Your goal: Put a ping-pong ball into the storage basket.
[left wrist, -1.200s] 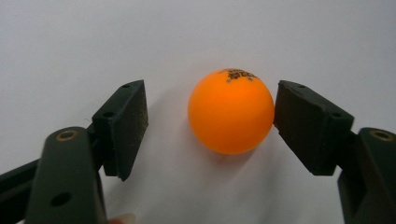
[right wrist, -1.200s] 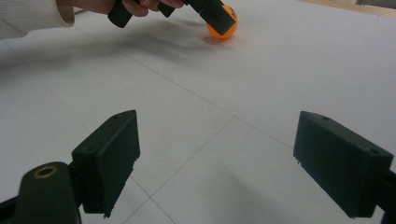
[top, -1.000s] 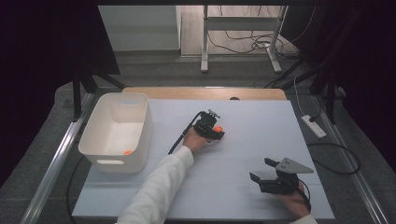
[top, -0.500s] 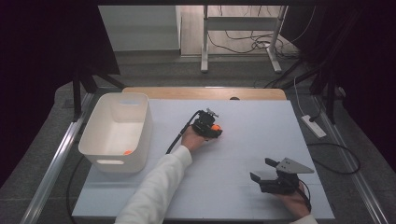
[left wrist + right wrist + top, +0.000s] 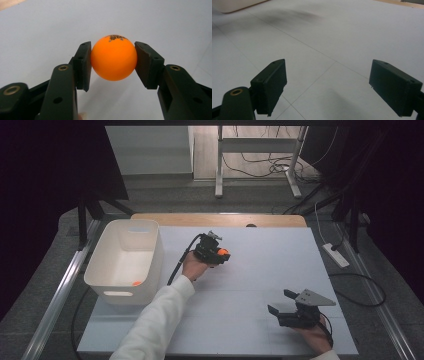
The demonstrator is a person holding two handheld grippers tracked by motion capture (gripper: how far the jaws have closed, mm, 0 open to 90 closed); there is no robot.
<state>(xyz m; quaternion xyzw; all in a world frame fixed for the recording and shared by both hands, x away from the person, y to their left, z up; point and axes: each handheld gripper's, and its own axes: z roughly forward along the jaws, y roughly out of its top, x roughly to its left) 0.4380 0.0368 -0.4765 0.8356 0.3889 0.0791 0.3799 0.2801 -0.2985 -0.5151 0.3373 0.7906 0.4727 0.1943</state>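
Lifted leftward, left gripper (image 5: 112, 61) clamps one ball (image 5: 113, 58); perhaps another in bin (image 5: 127, 257).

White long sleeve (image 5: 155, 317), black left gripper (image 5: 216, 254) with black cable (image 5: 179, 261), black right gripper (image 5: 281, 303) had grey three-cornered plate (image 5: 314, 297), brass screws (image 5: 63, 67).

**White counter with one tub at its left edge**

The counter (image 5: 250, 290) is a pale, matt white sheet scored by faint thin lines into large panels. Along its far edge a strip of bare wood (image 5: 220, 219) shows beyond the white cover. A white plastic tub (image 5: 152, 252) with rounded corners and a handle slot stands directly on the counter at its left side, its long side running front to back. Inside the tub, near the front corner, a small orange ball (image 5: 136, 283) lies on the bottom.
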